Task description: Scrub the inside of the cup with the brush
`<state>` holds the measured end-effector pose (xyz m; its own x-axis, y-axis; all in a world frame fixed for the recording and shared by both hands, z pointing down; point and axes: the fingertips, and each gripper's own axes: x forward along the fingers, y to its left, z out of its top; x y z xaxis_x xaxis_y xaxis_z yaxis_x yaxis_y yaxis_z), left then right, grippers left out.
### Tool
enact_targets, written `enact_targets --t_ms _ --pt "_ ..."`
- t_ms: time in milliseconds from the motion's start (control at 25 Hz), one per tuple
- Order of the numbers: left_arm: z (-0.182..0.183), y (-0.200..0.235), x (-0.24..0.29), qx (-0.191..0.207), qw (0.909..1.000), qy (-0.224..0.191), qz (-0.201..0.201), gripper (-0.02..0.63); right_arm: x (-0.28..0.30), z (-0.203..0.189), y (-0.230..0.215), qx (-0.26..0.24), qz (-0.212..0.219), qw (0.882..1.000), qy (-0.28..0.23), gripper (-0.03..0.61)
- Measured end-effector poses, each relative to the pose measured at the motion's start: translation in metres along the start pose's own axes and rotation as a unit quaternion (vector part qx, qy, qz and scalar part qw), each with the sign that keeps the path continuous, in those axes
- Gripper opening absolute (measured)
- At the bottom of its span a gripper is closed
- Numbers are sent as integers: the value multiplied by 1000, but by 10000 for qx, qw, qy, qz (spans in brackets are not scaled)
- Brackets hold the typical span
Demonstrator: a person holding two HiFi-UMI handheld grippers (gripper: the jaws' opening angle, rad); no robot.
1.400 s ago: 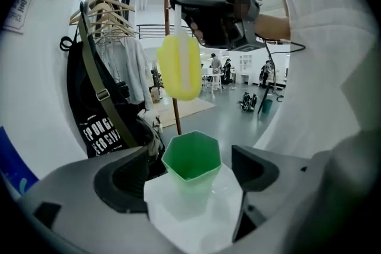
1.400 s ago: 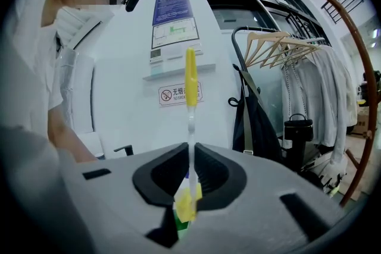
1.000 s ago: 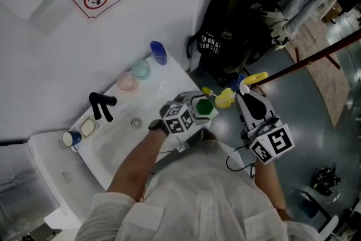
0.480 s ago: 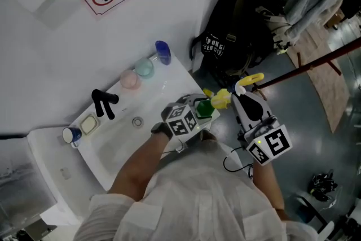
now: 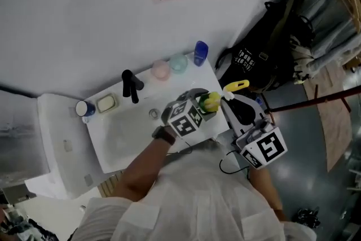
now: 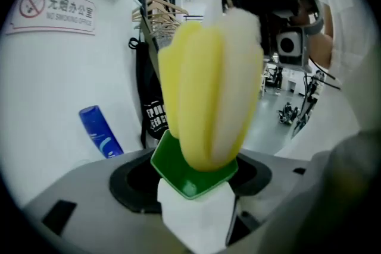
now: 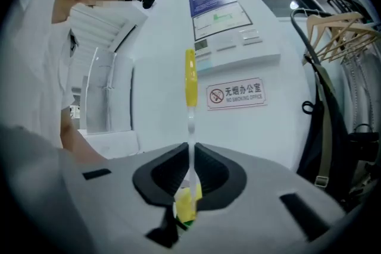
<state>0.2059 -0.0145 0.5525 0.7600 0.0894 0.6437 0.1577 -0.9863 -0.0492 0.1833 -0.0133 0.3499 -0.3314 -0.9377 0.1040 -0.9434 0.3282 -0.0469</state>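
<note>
- The scrubbing step is judged to be in hand: the yellow sponge head of the brush [image 6: 211, 86] is seen pushed down into the mouth of the green cup [image 6: 172, 168].
- The cup is grasped by the left hand-held gripper [image 6: 193, 187], with the jaws pressed on its two sides. It is held up in the air above the right end of the sink [image 5: 121, 135] and is not set down.
- The right hand-held gripper [image 7: 190, 178] is clenched on the thin white stem of the brush, and the yellow handle end [image 7: 190, 83] stands out beyond the jaws.
- For the next move, it is judged that the brush must be turned or moved up and down inside the cup while the cup is kept firm, so that the walls and the bottom are reached.
- The sponge head entering the cup is shown well only in the left gripper view. The grip on the stem is shown only in the right gripper view.
- Only in the head view can the place of both grippers be seen, beside the black tap [image 5: 132, 84].
</note>
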Motion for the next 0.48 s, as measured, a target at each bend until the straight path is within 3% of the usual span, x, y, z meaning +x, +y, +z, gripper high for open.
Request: enact_targets --t_ms 280,480 --pt "-23 25 -74 -457 9952 154 847 302 47 22 57 -175 866 9958 -237 29" --pt "-43 35 -119 -896 9870 172 1321 302 76 30 98 -276 1446 9886 -314 30"
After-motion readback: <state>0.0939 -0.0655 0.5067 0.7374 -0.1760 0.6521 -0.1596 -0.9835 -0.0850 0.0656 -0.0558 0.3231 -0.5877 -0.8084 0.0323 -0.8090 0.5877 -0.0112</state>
